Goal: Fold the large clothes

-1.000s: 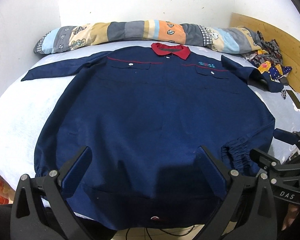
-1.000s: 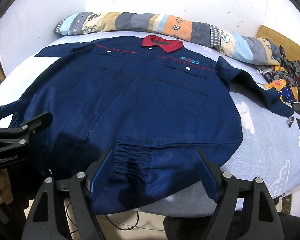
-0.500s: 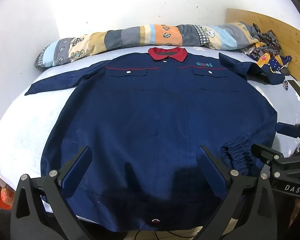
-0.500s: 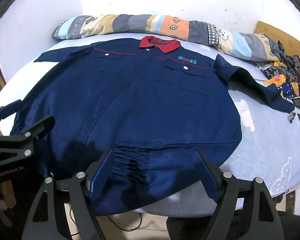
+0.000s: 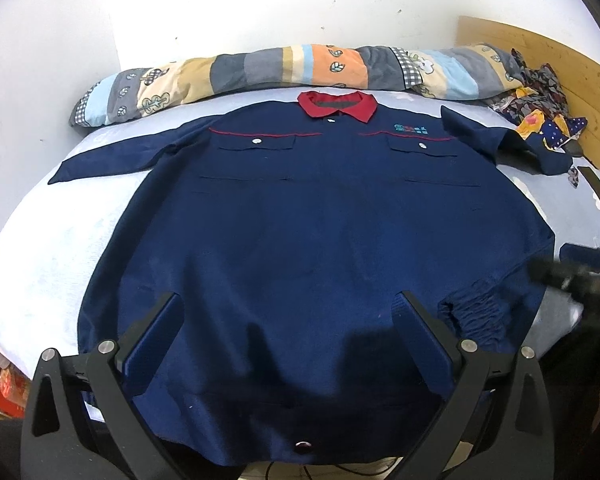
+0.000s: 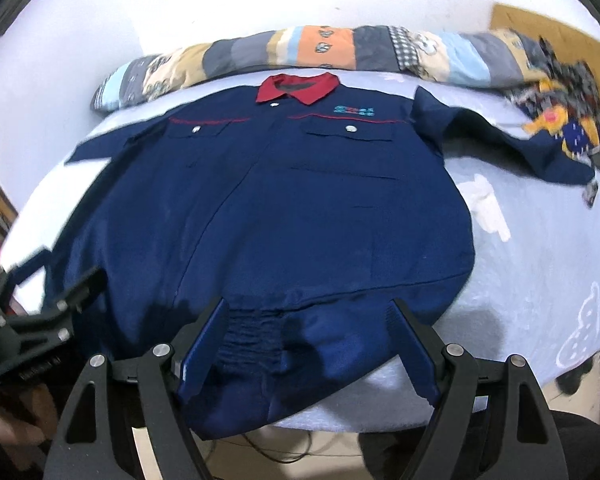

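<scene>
A large navy work jacket (image 5: 311, 232) with a red collar (image 5: 337, 104) lies flat, front up, on the bed, sleeves spread to both sides; it also shows in the right wrist view (image 6: 268, 216). My left gripper (image 5: 288, 320) is open and empty above the hem's middle. My right gripper (image 6: 305, 332) is open and empty above the hem's right part, by the elastic waistband section (image 6: 252, 340). Each gripper shows blurred at the edge of the other's view.
A patchwork quilt roll (image 5: 300, 68) lies along the wall behind the collar. A heap of patterned clothes (image 5: 535, 108) and a dark phone (image 5: 597, 186) lie at the right by the wooden headboard (image 5: 539, 52). The pale blue bedsheet (image 5: 48, 248) surrounds the jacket.
Both grippers have risen and tilted, so the jacket sits lower and more centred in both views. The right gripper is moving, its view blurred. The jacket has not moved.
</scene>
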